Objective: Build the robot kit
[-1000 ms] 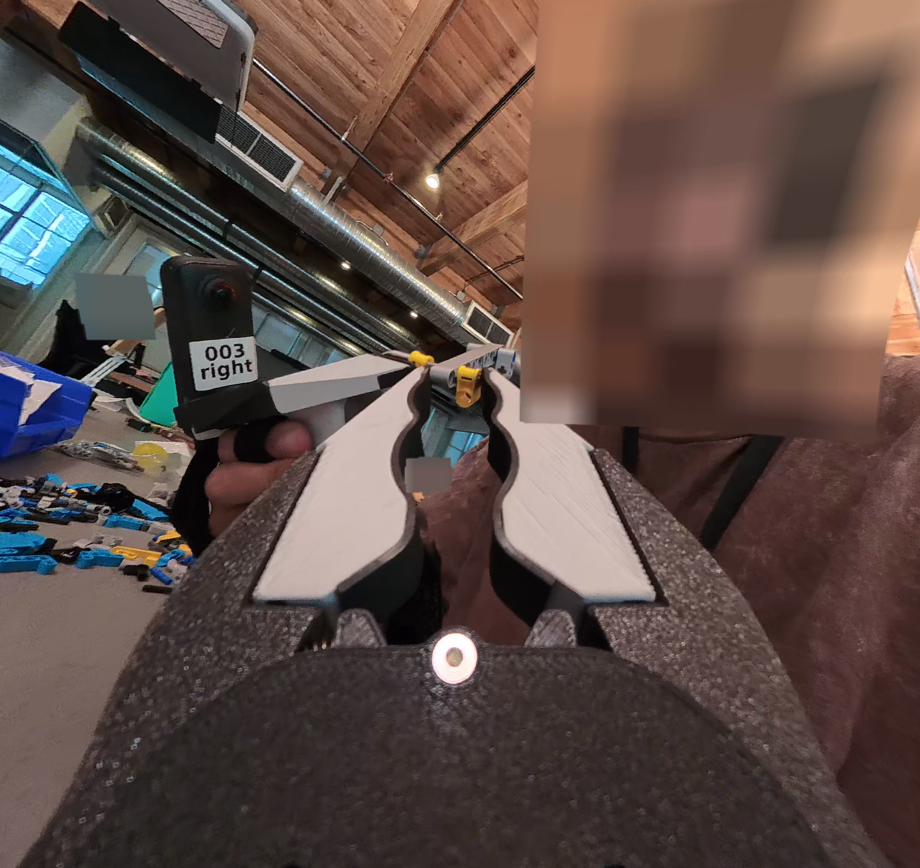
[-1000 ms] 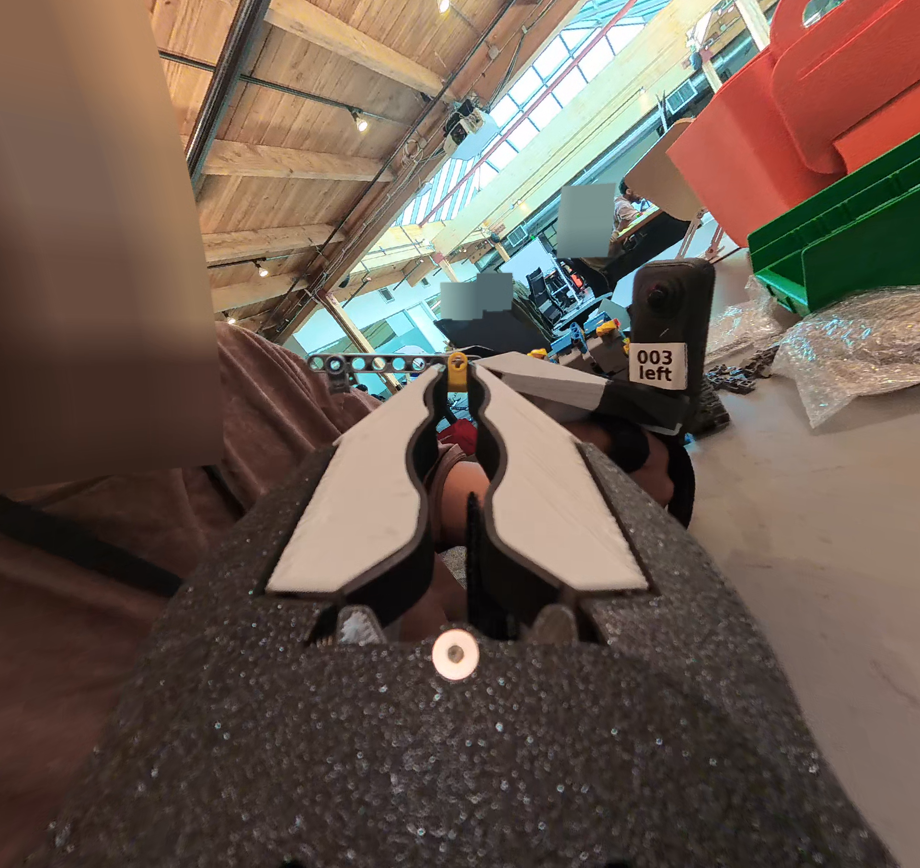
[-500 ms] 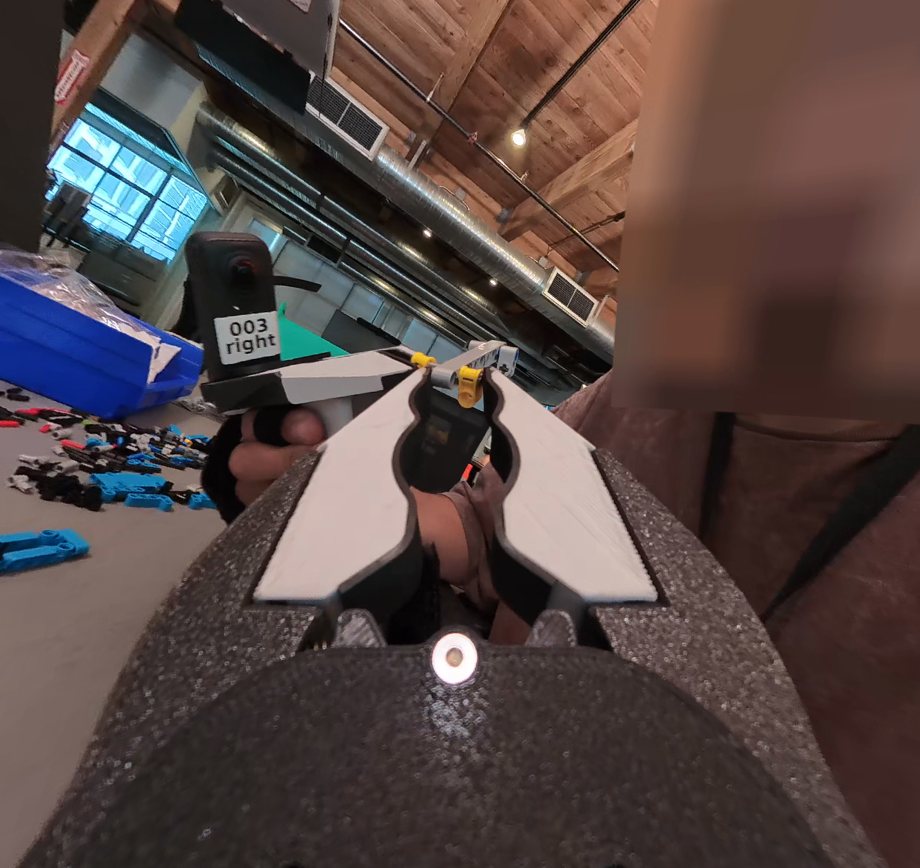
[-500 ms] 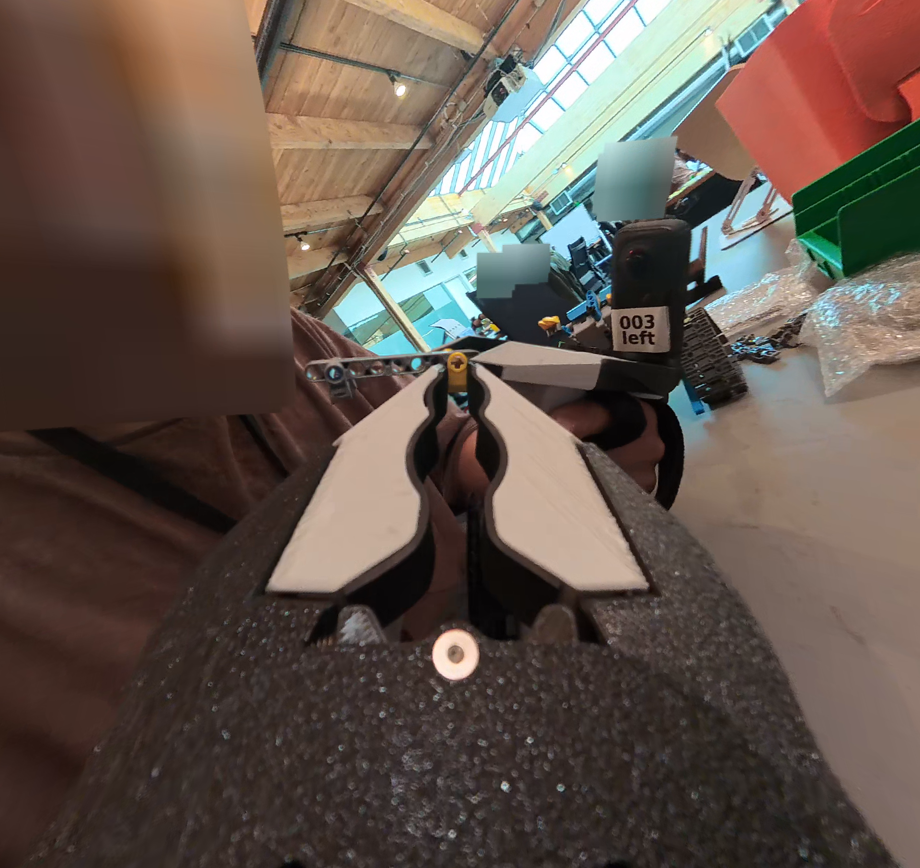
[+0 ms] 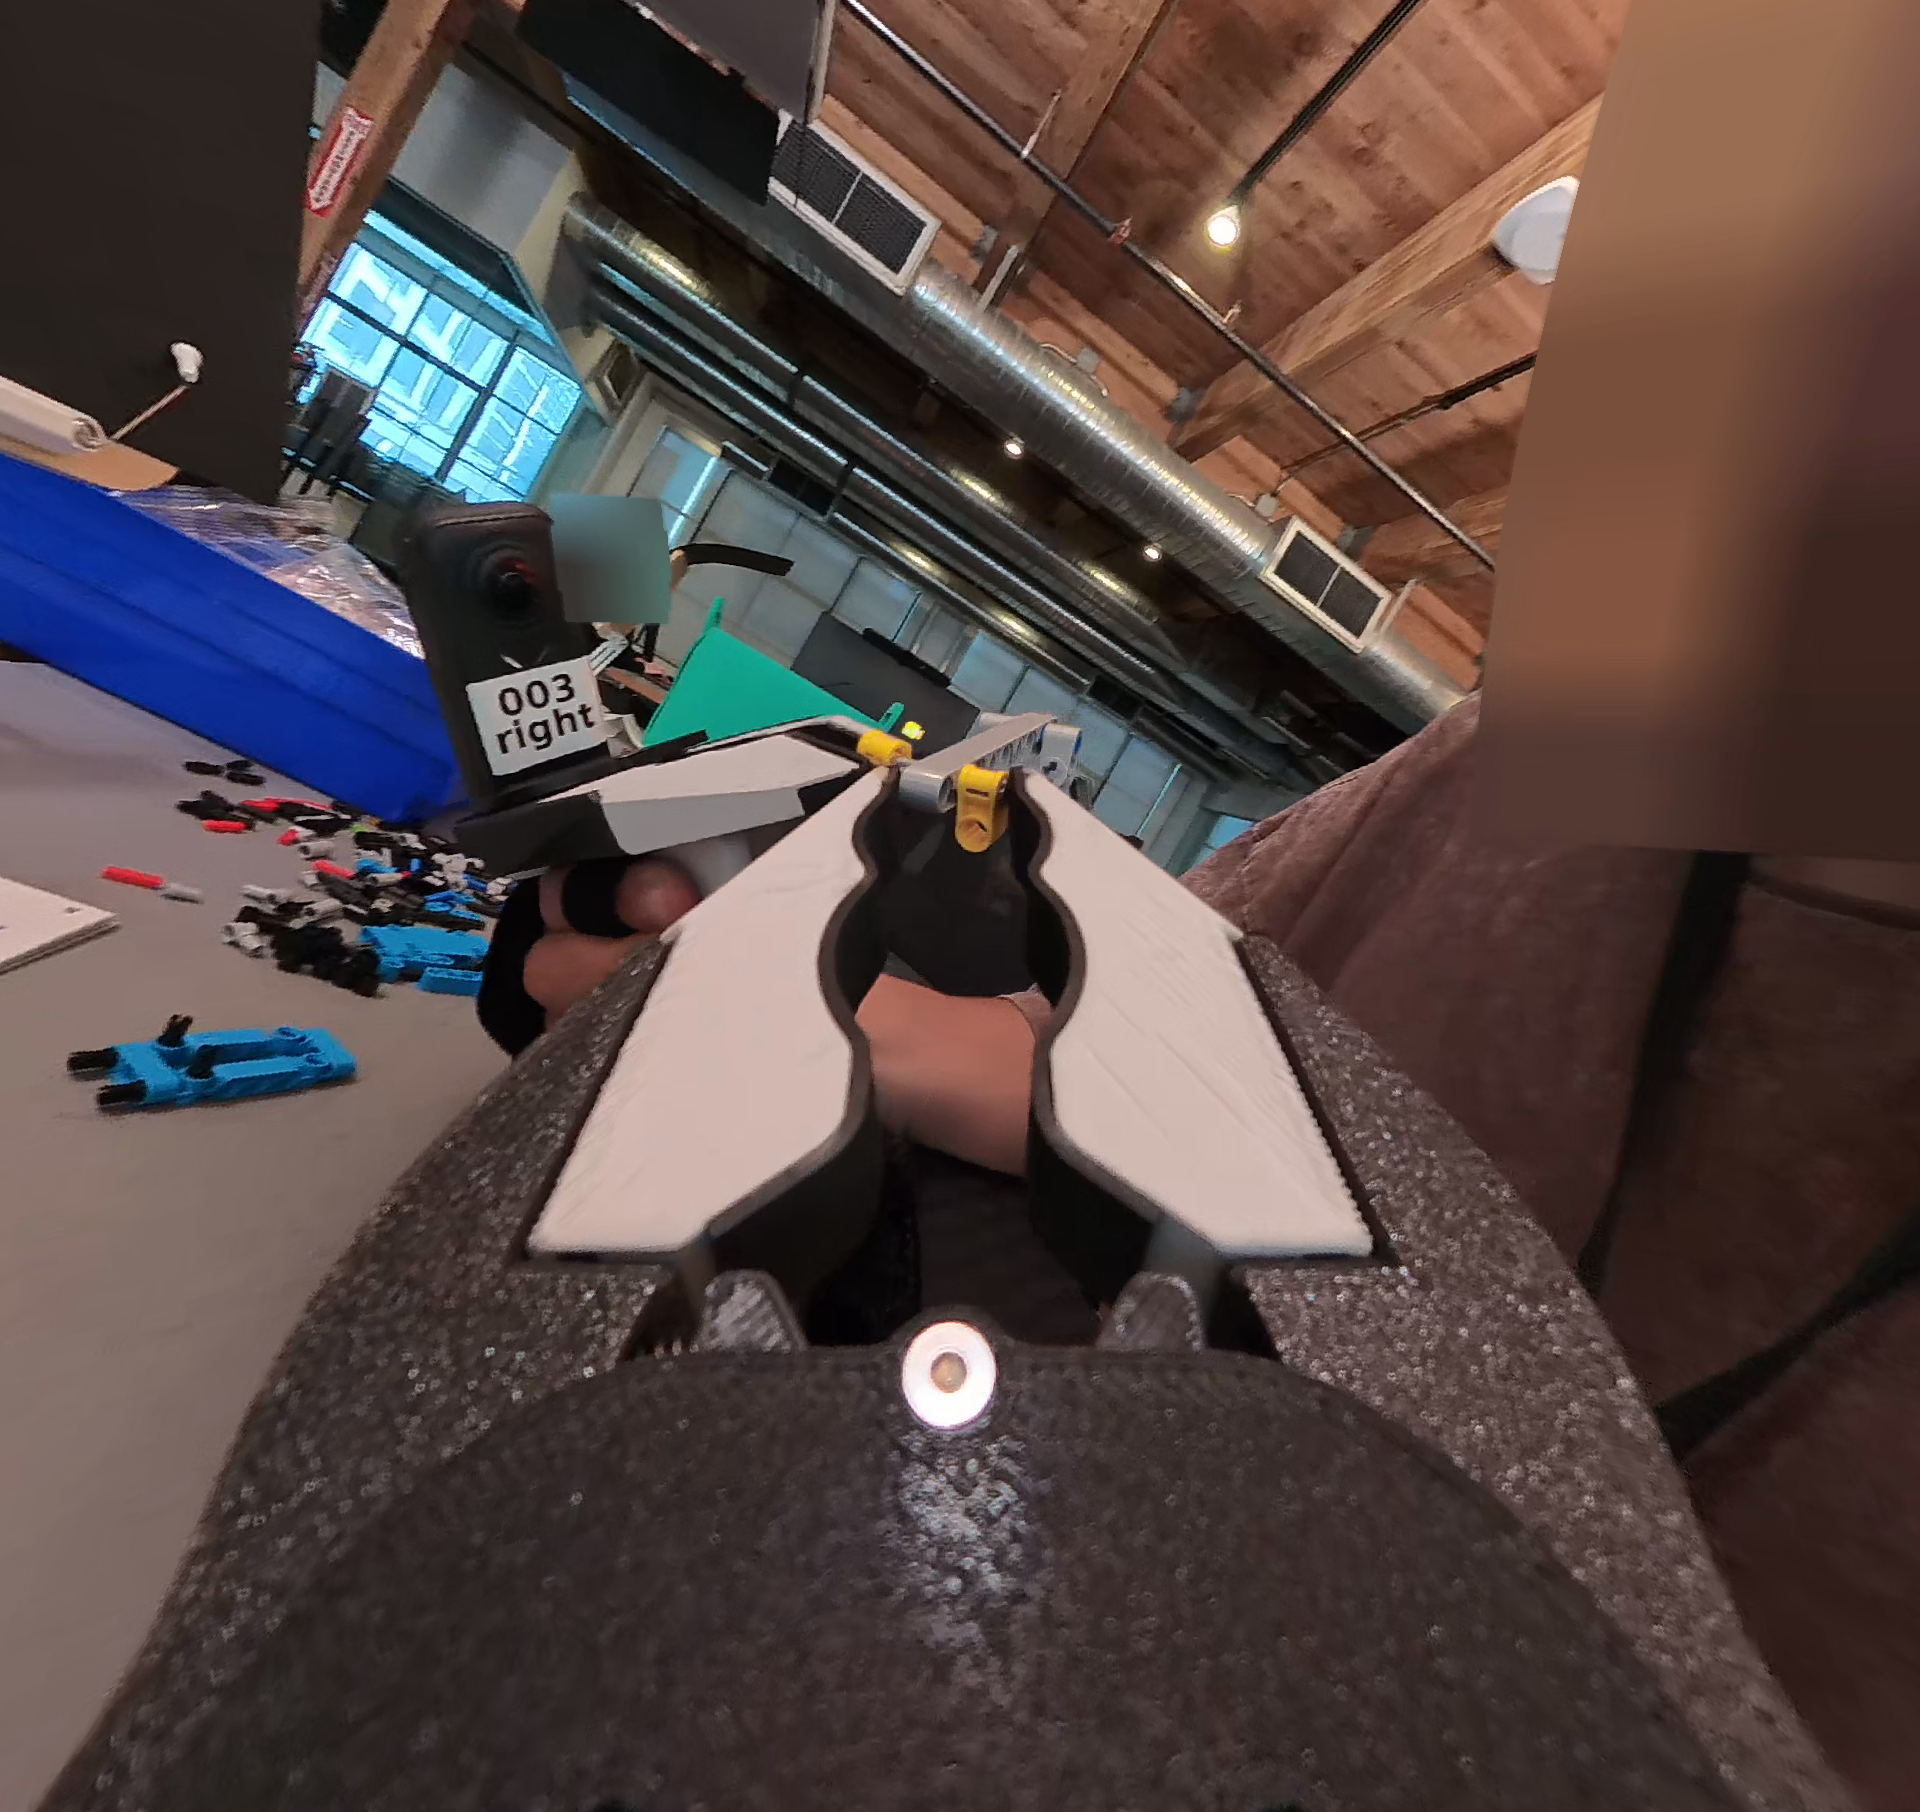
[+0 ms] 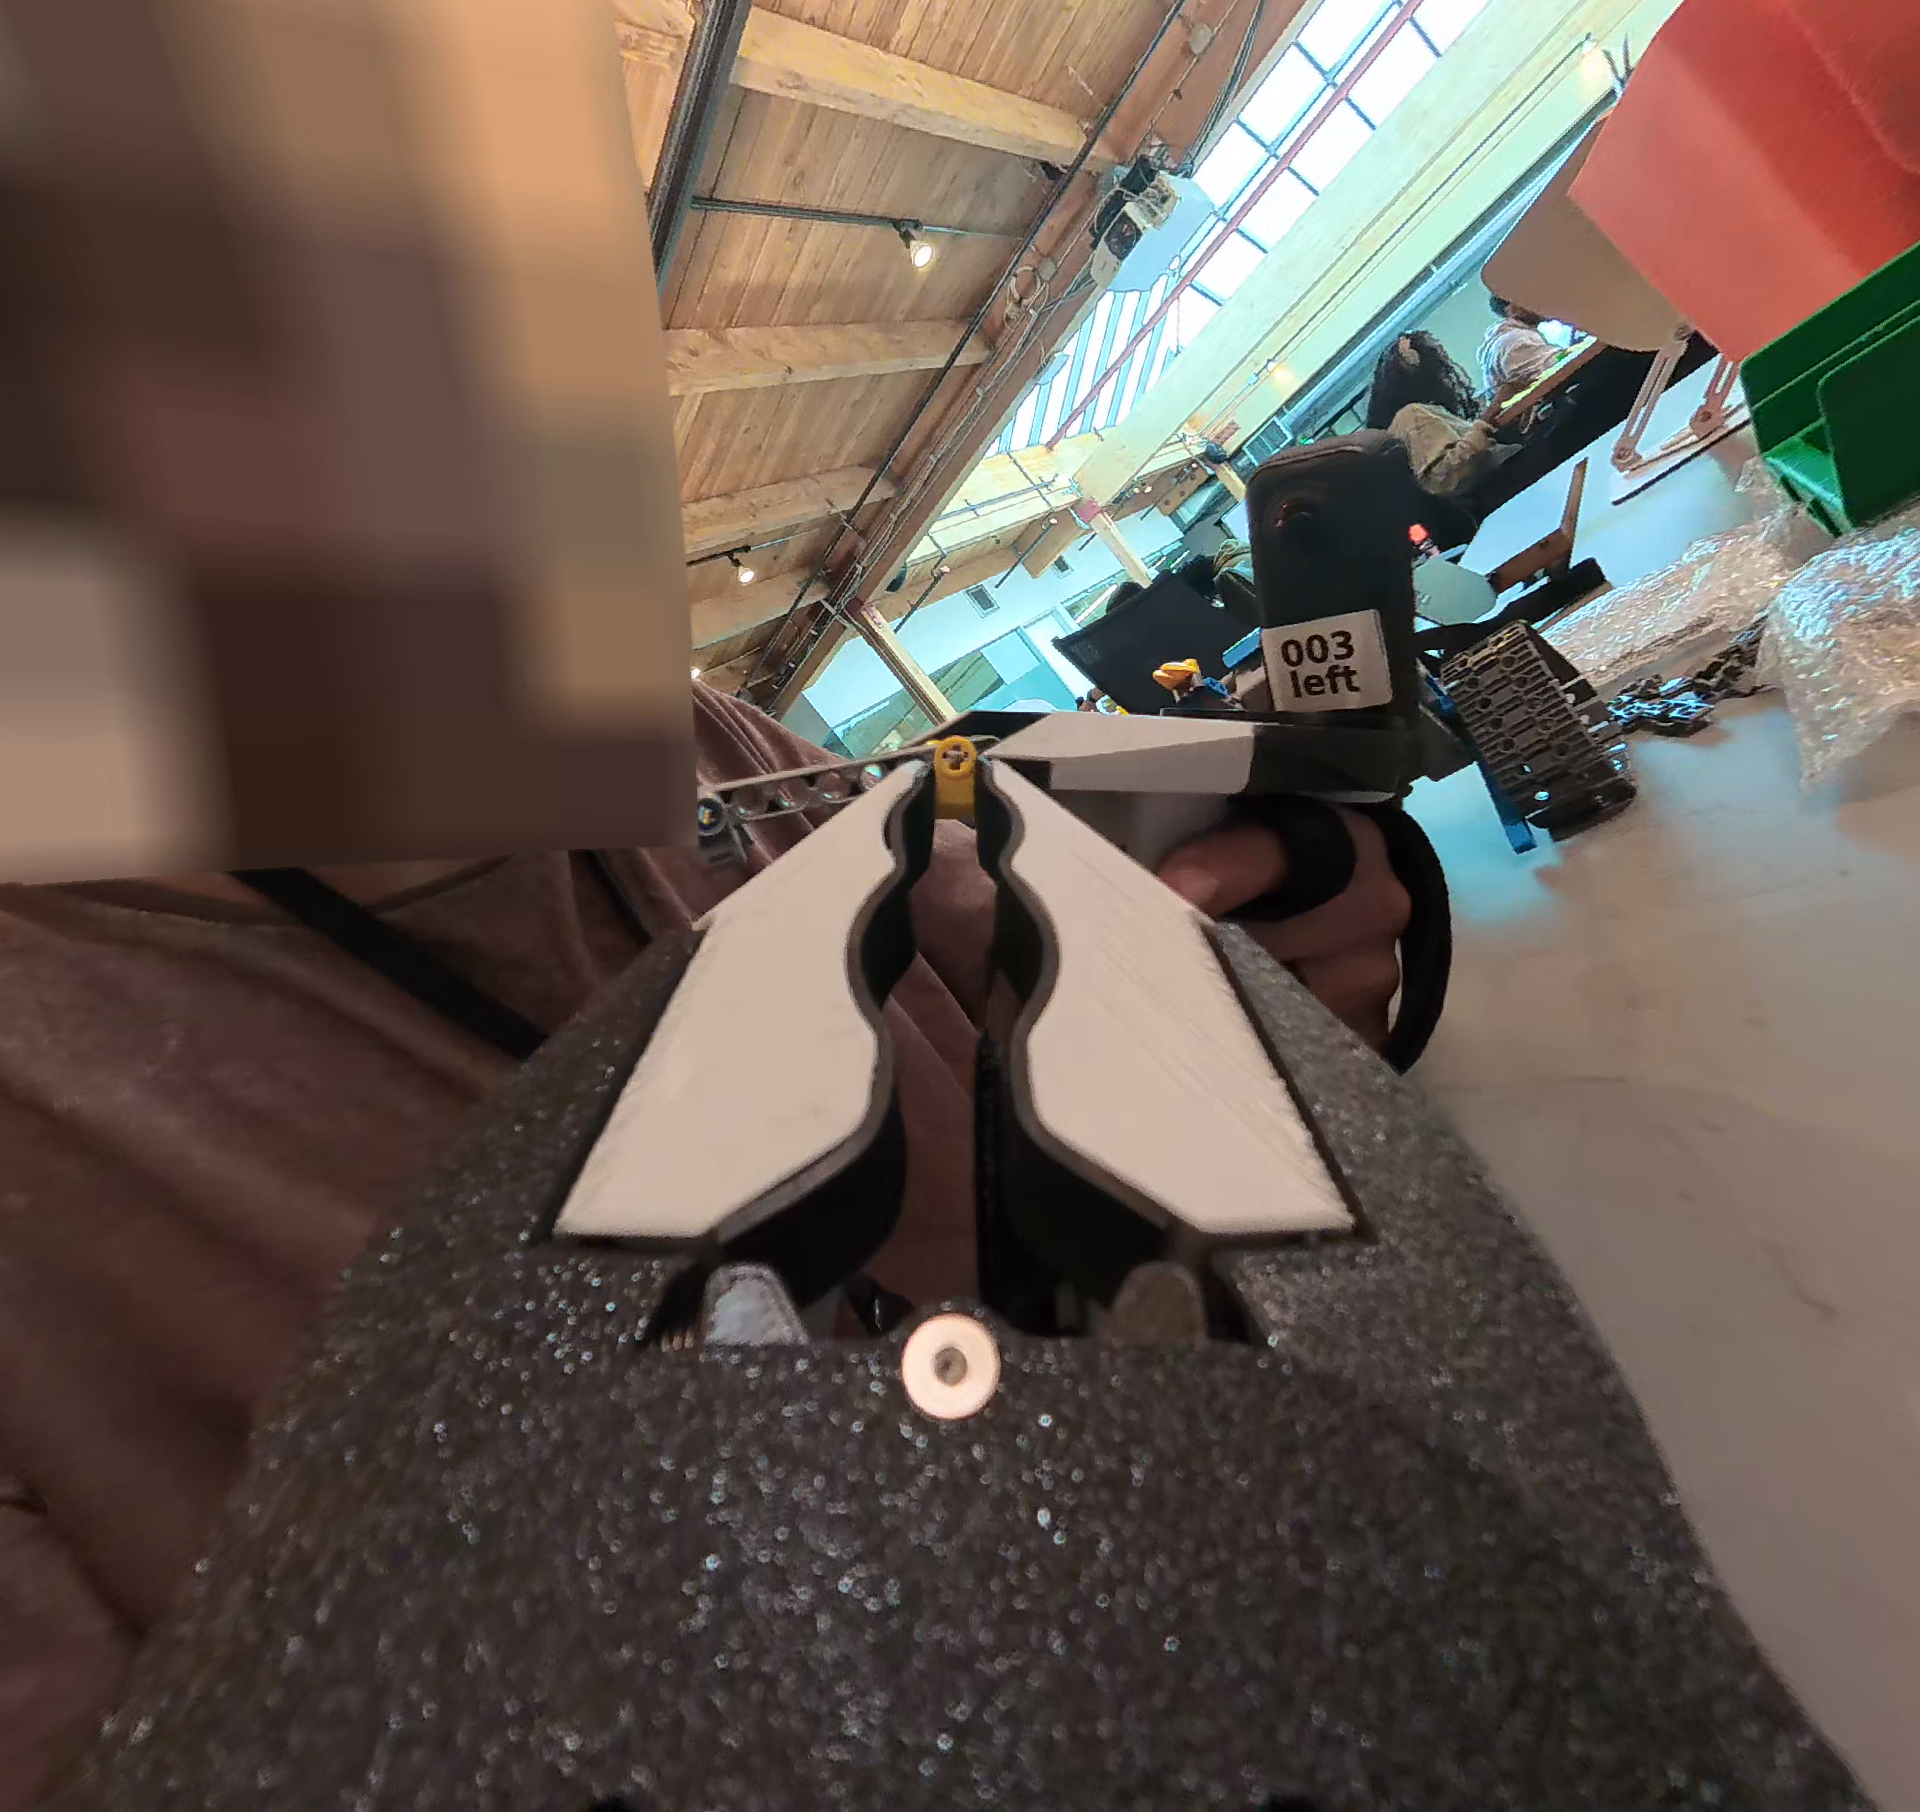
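Raised above the grey table: both grippers meet tip to tip, angled up toward a wooden ceiling.
Left gripper (image 5: 948, 794): white fingers nearly together at the tips, clamped on a small yellow plastic connector (image 5: 975, 804) that hangs from a grey perforated plastic beam (image 5: 987, 752).
Right gripper (image 6: 954, 775): its fingers pinched on the same yellow connector (image 6: 954, 773), seen end-on; the grey beam (image 6: 800, 794) runs off to the left from it.
Where the piece is: held in the air between the two grippers, in front of the person's brown sleeve (image 5: 1455, 983), off the table.
Hands: a gloved hand (image 5: 592, 931) grips the right gripper's handle in the left wrist view; another (image 6: 1309, 905) grips the left one's in the right wrist view.
Table (image 5: 156, 1243): loose blue, black and red plastic building pieces (image 5: 343, 915) lie scattered, with a flat blue plate (image 5: 223, 1054) nearer.
Behind: a blue bin (image 5: 187, 619); green bins (image 6: 1849, 422) and crumpled clear wrap (image 6: 1839, 630) on the other side.
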Tool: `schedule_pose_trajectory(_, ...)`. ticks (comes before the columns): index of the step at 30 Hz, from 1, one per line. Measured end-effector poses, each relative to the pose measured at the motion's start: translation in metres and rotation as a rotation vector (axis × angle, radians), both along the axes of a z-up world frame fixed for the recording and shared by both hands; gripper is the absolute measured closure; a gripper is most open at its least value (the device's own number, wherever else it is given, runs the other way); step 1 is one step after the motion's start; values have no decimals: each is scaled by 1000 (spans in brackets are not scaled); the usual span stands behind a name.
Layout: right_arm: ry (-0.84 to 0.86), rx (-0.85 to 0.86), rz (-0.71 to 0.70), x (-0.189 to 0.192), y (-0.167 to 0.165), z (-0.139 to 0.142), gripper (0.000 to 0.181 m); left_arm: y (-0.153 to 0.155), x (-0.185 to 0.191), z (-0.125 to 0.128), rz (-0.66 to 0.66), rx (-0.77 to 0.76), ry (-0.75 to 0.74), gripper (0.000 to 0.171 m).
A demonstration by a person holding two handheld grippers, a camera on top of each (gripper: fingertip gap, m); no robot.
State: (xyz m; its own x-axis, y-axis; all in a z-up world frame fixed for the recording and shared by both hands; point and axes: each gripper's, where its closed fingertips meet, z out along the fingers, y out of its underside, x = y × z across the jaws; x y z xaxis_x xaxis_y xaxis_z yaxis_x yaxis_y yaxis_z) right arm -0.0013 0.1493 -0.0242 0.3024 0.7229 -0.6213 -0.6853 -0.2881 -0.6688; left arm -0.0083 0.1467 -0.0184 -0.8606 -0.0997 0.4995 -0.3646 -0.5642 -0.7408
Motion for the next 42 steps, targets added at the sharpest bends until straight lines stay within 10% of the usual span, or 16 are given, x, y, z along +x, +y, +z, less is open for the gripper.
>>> schedule_pose_trajectory(10, -267, -60, -142, 13, -1, -18, 174, -3, 14, -17, 119, 157, 2, 152)
schedule_pose_trajectory(32, -119, 15, 51, 2, -13, -16, 174, -10, 24, -33, 226, 315, -15, 141)
schedule_pose_trajectory(34, -132, 18, 48, 1, -13, -14, 174, -12, 16, -27, 188, 299, -40, 171)
schedule_pose_trajectory(42, -353, -208, -228, 47, -1, -51, 174, 14, 46, -54, 345, 404, 95, 171)
